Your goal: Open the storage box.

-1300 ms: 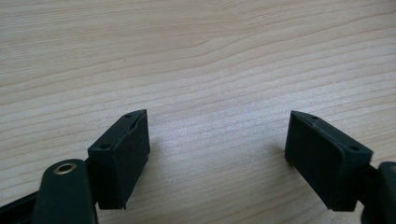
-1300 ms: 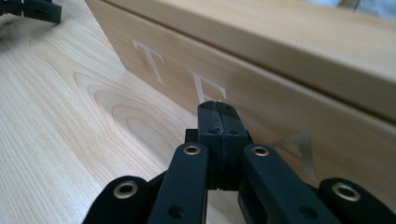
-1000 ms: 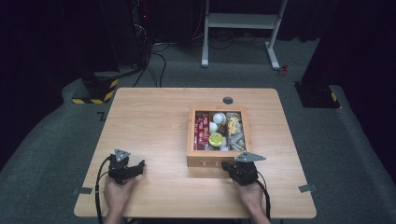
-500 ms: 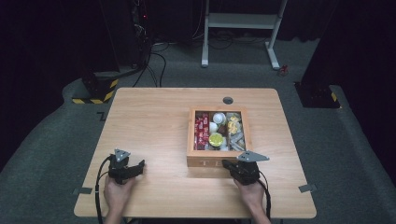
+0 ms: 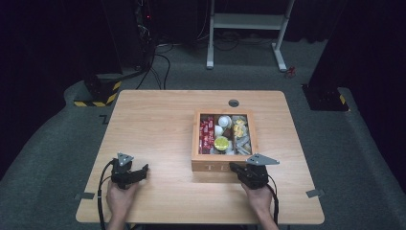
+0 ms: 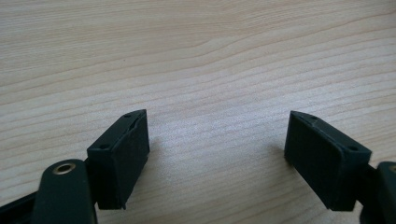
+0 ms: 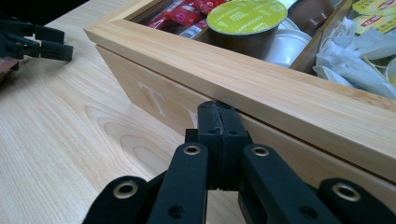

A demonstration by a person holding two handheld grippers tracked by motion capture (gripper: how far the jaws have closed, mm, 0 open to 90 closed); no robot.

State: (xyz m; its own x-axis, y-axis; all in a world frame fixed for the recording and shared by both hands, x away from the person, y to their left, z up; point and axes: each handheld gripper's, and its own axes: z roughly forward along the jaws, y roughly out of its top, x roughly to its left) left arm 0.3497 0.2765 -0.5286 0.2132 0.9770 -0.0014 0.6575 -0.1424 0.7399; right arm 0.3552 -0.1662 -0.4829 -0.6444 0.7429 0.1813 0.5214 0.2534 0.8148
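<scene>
A wooden tea box [image 5: 195, 143] stands open on the table, right of centre, packed with red sachets [image 5: 206, 132], a lime-lidded capsule [image 5: 221, 143] and yellow tea bags [image 5: 239, 128]. My right gripper [image 5: 233, 166] rests at the box's front wall, its tips close against the wood. In the right gripper view the gripper [image 7: 219, 122] is shut with nothing between its pads, right under the box's rim [image 7: 261, 88]. My left gripper [image 5: 143, 168] lies on the bare table near the front left. In the left gripper view its tips [image 6: 217, 154] stand wide open over plain wood.
A round grommet hole [image 5: 233, 102] sits in the table behind the box. Beyond the table are a white frame stand [image 5: 246, 21] and a yellow-and-black striped base [image 5: 95, 93] on grey carpet. In the right gripper view the left gripper [image 7: 35, 39] shows at far left.
</scene>
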